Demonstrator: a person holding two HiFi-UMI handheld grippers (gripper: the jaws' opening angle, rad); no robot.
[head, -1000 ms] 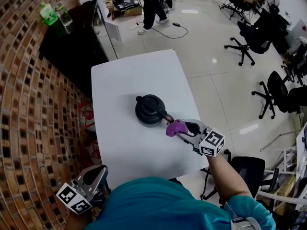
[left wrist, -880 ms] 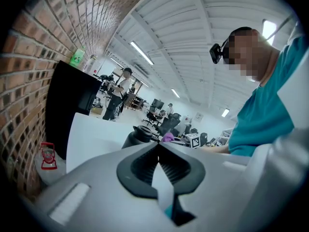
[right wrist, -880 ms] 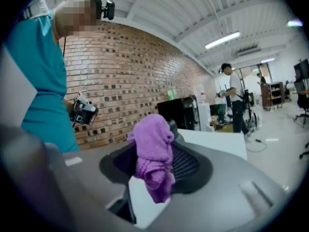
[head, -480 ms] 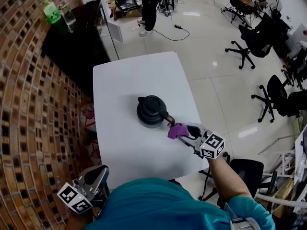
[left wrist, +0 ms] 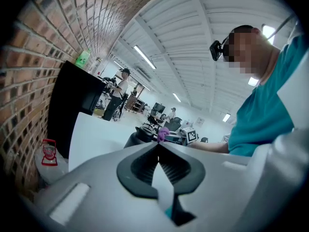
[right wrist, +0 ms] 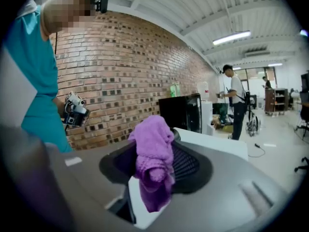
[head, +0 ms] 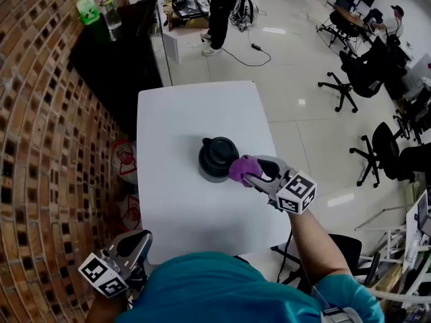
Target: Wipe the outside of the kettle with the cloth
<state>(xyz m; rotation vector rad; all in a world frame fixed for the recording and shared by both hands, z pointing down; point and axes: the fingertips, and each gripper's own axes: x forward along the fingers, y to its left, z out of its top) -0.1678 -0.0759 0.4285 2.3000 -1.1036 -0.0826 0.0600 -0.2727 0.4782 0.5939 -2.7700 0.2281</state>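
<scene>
The right gripper (head: 250, 173) has its jaws closed on a purple terry cloth (head: 240, 167). In the right gripper view the cloth (right wrist: 153, 159) is bunched between the two dark jaw pads, with one lump rising above the jaw tips and a tail hanging below them. Straight ahead of this gripper's tips stands the black round kettle (head: 216, 157) on a white rectangular table (head: 186, 110). From the head view the cloth lies against the side of the kettle that faces the gripper, and it covers the part of the kettle nearest the gripper. In the right gripper view only a sliver of the kettle's dark top shows behind the cloth.

The left gripper (head: 139, 241) is held low beside the person's body, off the near edge of the table and well apart from the kettle. Its jaws (left wrist: 158, 146) are pressed together with nothing between them. Far ahead of its tips the kettle (left wrist: 139, 136) and cloth (left wrist: 163, 133) show small. To this gripper's left run a brick wall (left wrist: 34, 66) and a black cabinet (left wrist: 72, 98).
</scene>
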